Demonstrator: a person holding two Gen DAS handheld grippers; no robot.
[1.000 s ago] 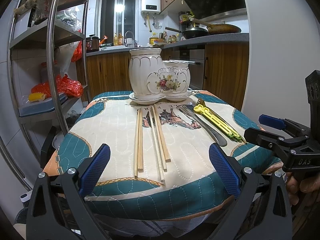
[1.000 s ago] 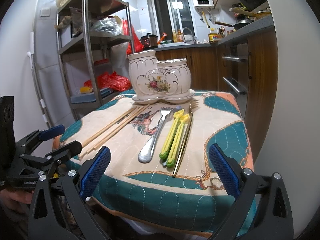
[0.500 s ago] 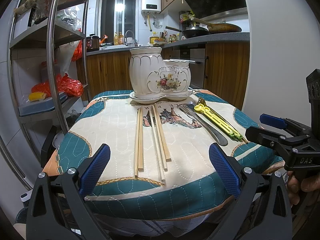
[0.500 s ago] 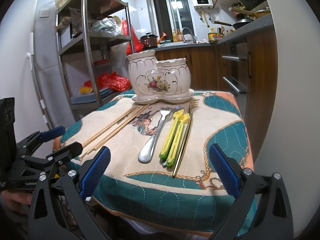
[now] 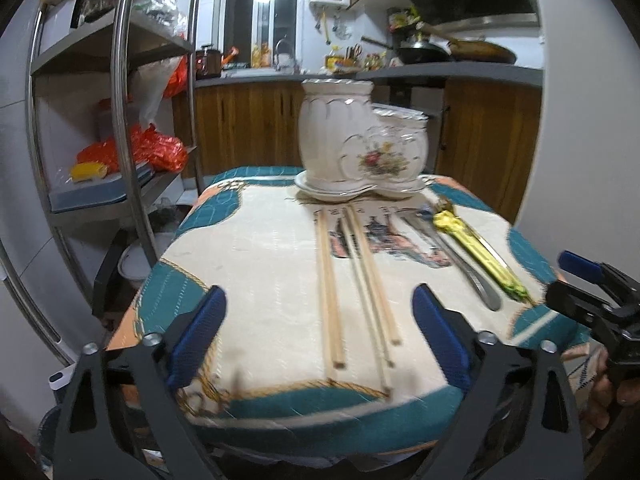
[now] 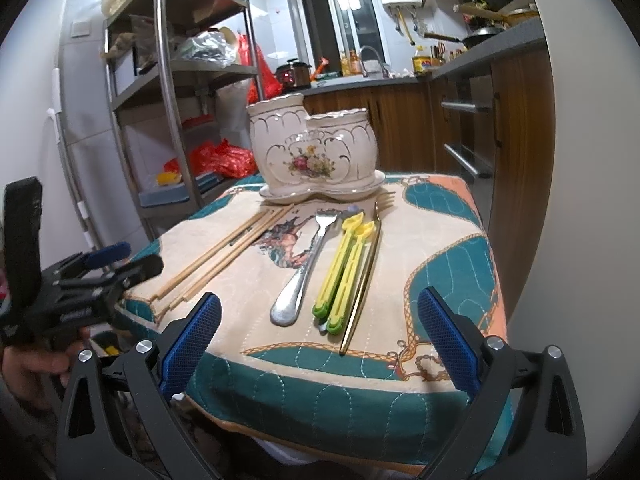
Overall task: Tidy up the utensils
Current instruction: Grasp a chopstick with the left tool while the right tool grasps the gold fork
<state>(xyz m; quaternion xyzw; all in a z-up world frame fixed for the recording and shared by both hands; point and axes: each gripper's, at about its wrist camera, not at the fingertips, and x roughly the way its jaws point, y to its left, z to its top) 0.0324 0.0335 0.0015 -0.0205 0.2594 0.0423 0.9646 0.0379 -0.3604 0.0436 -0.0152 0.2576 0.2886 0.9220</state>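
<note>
A white two-pot ceramic utensil holder (image 5: 360,152) (image 6: 316,152) with a flower print stands on its dish at the table's far end. Several wooden chopsticks (image 5: 352,276) (image 6: 224,256) lie lengthwise on the cloth. A steel fork (image 6: 306,268), yellow-green utensils (image 6: 346,272) (image 5: 476,248) and a thin gold fork (image 6: 366,264) lie side by side to their right. My left gripper (image 5: 318,340) is open and empty, over the near table edge in front of the chopsticks. My right gripper (image 6: 318,340) is open and empty, in front of the forks.
The small table (image 5: 248,248) has a quilted teal and cream cloth. A metal shelf rack (image 5: 120,120) stands close on the left. Wooden kitchen cabinets (image 6: 400,128) run behind and a white wall (image 6: 580,200) stands on the right.
Both grippers have moved forward towards the table. The left one has also shifted left and closer over the near edge. The utensils have not moved.
</note>
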